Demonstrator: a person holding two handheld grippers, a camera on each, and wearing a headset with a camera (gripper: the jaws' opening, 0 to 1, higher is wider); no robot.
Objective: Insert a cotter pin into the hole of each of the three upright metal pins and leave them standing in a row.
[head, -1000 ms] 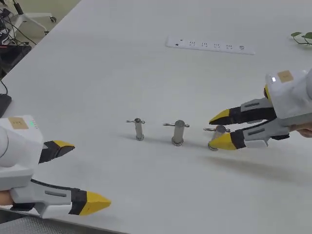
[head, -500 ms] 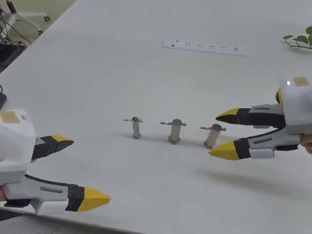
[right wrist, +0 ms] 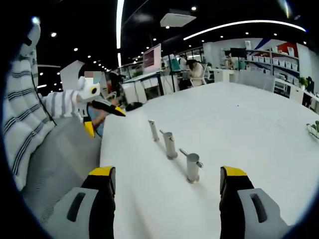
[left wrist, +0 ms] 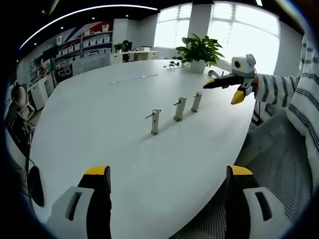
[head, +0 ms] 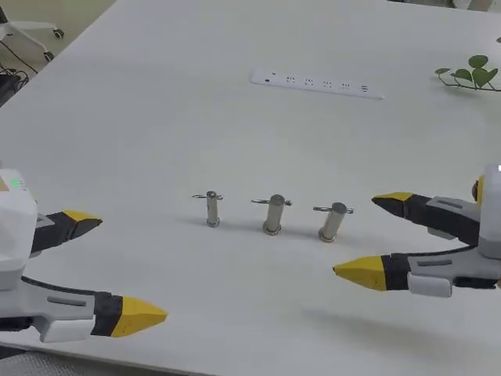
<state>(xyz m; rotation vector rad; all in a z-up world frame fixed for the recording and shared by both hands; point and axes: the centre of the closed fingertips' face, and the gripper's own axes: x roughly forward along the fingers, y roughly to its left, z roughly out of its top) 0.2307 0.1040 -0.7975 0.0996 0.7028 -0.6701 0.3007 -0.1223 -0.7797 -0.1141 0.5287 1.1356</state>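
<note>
An open-plan office: long white table (head: 156, 102), desk monitor (right wrist: 152, 58), stocked shelves (left wrist: 94, 42), potted plant (left wrist: 199, 48).

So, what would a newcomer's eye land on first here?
The three metal pins standing in a row on the white table, each with a cotter pin through its top. Then the yellow-tipped fingers: the left gripper open near the front edge, the right gripper open beside the row's right end, both empty.
</note>
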